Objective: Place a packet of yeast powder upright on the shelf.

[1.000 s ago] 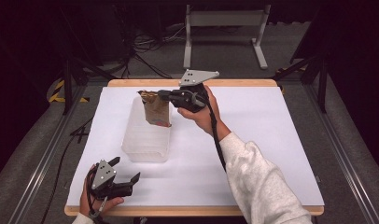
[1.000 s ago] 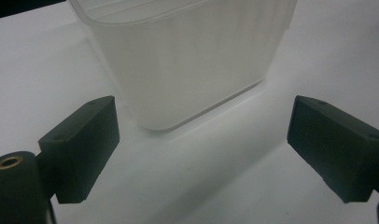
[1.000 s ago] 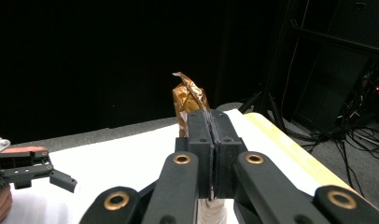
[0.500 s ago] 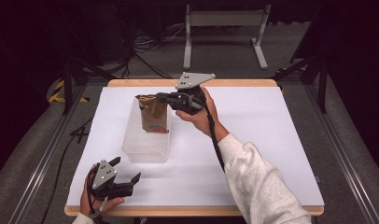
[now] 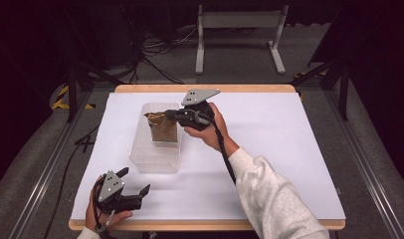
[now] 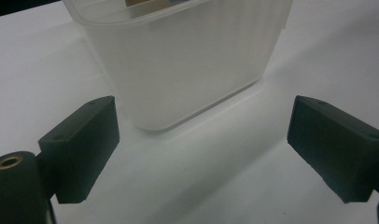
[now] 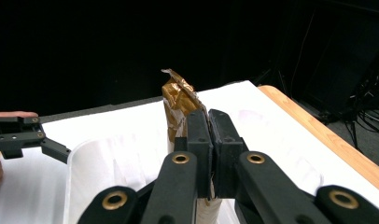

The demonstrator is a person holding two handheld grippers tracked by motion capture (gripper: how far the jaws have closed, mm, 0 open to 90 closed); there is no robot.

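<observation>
A gold-brown foil packet (image 5: 164,132) stands upright inside a clear plastic tub (image 5: 155,159) on the white table (image 5: 269,144). My right gripper (image 5: 167,115) is shut on the packet's top edge and reaches in from the right, above the tub. In the right gripper view, the crumpled gold packet (image 7: 178,98) rises between the closed jaws of the right gripper (image 7: 208,123), over the tub (image 7: 103,163). My left gripper (image 5: 136,180) is open near the table's front left corner, with nothing between its jaws. From the left gripper view, that left gripper (image 6: 204,126) faces the tub's near wall (image 6: 187,65).
The white sheet covers a wooden table whose bare edge (image 5: 205,225) runs along the front. A metal stand (image 5: 240,30) and cables lie on the dark floor beyond. My left gripper (image 7: 24,135) appears small at the left of the right gripper view.
My right gripper has come down with the packet, so the packet now sits lower in the tub. The left gripper has stayed where it was.
</observation>
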